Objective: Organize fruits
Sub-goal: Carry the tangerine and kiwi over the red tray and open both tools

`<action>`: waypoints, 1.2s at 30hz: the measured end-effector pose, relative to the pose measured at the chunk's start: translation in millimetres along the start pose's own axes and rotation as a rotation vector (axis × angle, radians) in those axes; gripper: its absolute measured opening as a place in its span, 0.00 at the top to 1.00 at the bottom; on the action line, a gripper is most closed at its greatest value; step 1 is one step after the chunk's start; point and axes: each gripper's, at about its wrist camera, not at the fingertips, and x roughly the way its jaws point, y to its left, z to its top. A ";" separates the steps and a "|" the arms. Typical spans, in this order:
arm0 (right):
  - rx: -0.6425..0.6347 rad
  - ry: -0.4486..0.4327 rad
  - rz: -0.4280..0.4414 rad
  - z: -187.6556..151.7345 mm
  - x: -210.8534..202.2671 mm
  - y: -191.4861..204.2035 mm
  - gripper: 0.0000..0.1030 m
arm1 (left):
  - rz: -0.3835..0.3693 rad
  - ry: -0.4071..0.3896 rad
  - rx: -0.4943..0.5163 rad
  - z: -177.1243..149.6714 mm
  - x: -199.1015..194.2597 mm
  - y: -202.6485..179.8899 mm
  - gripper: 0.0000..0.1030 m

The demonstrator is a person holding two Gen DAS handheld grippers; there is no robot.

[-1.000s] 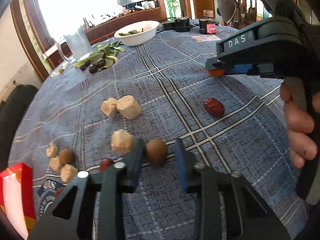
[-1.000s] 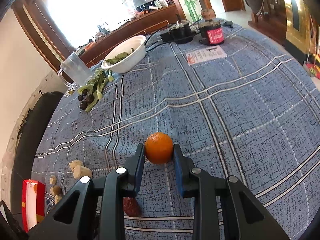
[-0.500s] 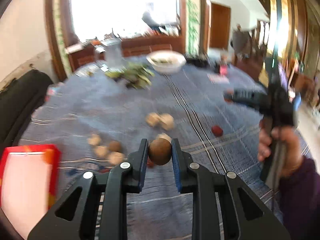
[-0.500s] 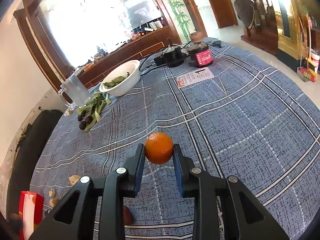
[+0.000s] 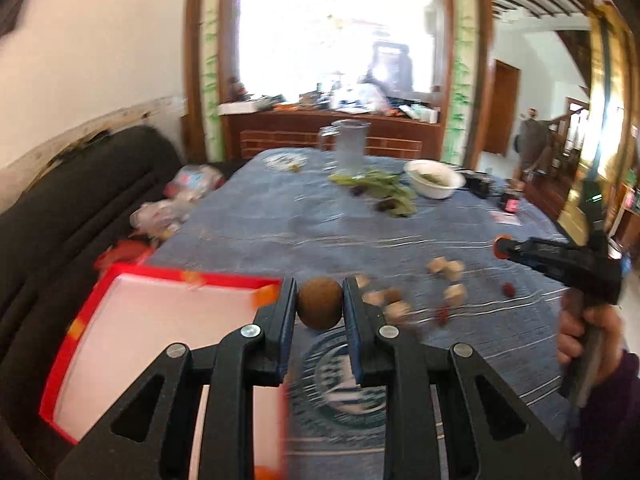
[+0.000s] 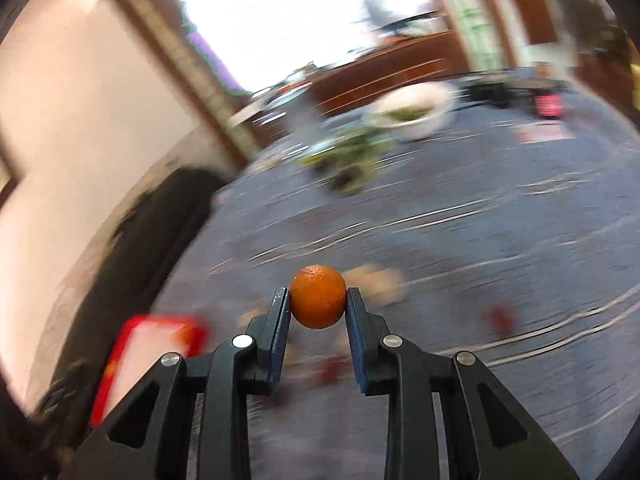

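The left claw (image 5: 320,306) is clamped on a round, rough brown fruit (image 5: 320,303), up in the air by the red tray (image 5: 80,312). The right claw (image 6: 318,300) squeezes a bumpy orange (image 6: 318,296) above the tabletop (image 6: 480,248). Round things roll (squeeze too softly and they could slip out).

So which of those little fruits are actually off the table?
Two: the brown round fruit gripped by the left gripper and the orange in the right gripper; others lie loose.

left tool (image 5: 320,306) jaws clamped on a round brown fruit (image 5: 320,303), right tool (image 6: 318,300) pinching an orange (image 6: 318,296), right hand (image 5: 588,332) gripping handle
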 end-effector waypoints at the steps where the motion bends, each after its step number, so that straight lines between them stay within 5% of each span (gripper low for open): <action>1: -0.024 0.025 0.035 -3.7 6.0 14.5 0.74 | 0.013 0.007 -0.011 -4.1 -0.3 10.1 0.76; 6: -0.150 0.186 0.190 -39.6 54.5 97.7 0.74 | 0.102 0.073 -0.088 -29.6 5.4 66.1 0.76; 11: -0.246 0.280 0.248 -75.7 92.1 148.7 0.74 | 0.122 0.124 -0.153 -54.5 6.7 108.8 0.76; 24: -0.388 0.412 0.194 -122.9 130.6 183.3 0.70 | 0.143 0.195 -0.179 -85.7 21.3 139.7 0.76; 27: -0.412 0.389 0.212 -120.1 119.8 183.7 0.54 | 0.187 0.208 -0.163 -86.3 23.1 140.5 0.74; 28: -0.409 0.375 0.223 -117.4 114.5 181.4 0.51 | 0.199 0.208 -0.157 -85.8 21.9 139.9 0.71; 30: -0.396 0.339 0.244 -108.5 99.3 174.3 0.50 | 0.224 0.196 -0.152 -83.4 17.5 139.0 0.45; 36: -0.306 0.182 0.185 -69.5 40.7 112.8 0.49 | 0.215 0.085 -0.083 -58.6 -10.3 103.7 0.25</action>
